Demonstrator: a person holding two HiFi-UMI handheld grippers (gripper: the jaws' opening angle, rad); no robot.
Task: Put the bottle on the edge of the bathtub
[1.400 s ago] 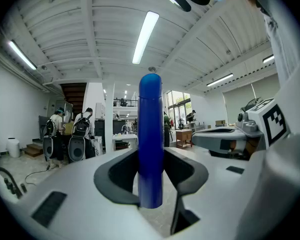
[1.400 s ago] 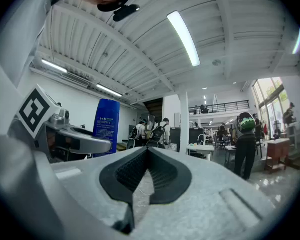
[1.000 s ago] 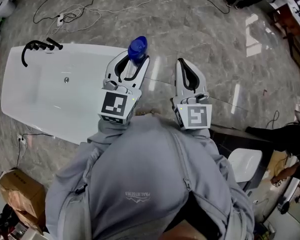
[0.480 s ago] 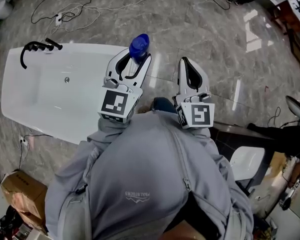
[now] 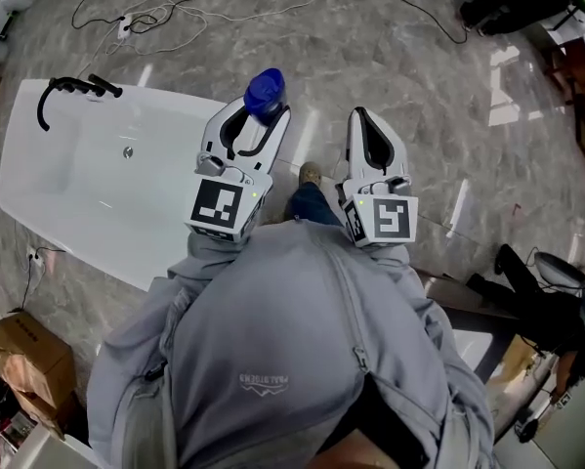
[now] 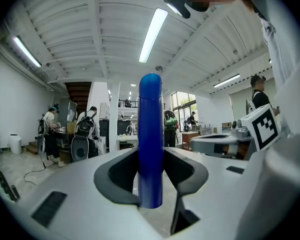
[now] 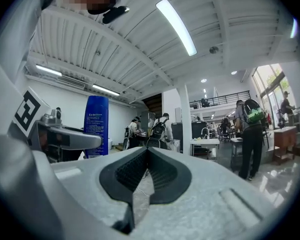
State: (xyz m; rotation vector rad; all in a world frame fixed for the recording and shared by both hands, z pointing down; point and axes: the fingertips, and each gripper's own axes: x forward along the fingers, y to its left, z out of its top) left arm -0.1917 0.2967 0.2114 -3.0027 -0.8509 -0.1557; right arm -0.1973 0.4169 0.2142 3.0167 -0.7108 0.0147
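1. Head view: tall blue plastic bottle (image 5: 266, 93) pinched upright at the tips of the left tongs (image 5: 260, 115), round top showing from above. Carried in the air over the grey marbled floor (image 5: 419, 86), just beside the near end of the long white bathtub (image 5: 175, 101), not yet on its rim. Black curved tap (image 5: 72, 91) far off at the tub's other end. Right tongs (image 5: 362, 130) held alongside, pressed together, carrying nothing. Grey hooded top (image 5: 292, 360) filling the lower picture.

2. Left gripper view: same bottle (image 6: 150, 134) standing straight between the dark pads of the left tongs (image 6: 151, 176), both pads against its lower body, jaws held partly apart by its width. Smooth, glossy, stiff wall, so probably slippery under the pads and unlikely to dent. Weight not readable; no sag visible in the hold.

3. Right gripper view: ridged dark pads of the right tongs (image 7: 145, 169) closed on each other, nothing between. Bottle (image 7: 96, 126) visible off to the left, printed label facing this way, above the pale body of the other gripper (image 7: 64, 139).

4. Judgement on handling: tall and narrow, hence easy to topple on a thin rim. Best kept low on the body as now, set down flat on its base, released only once steady.
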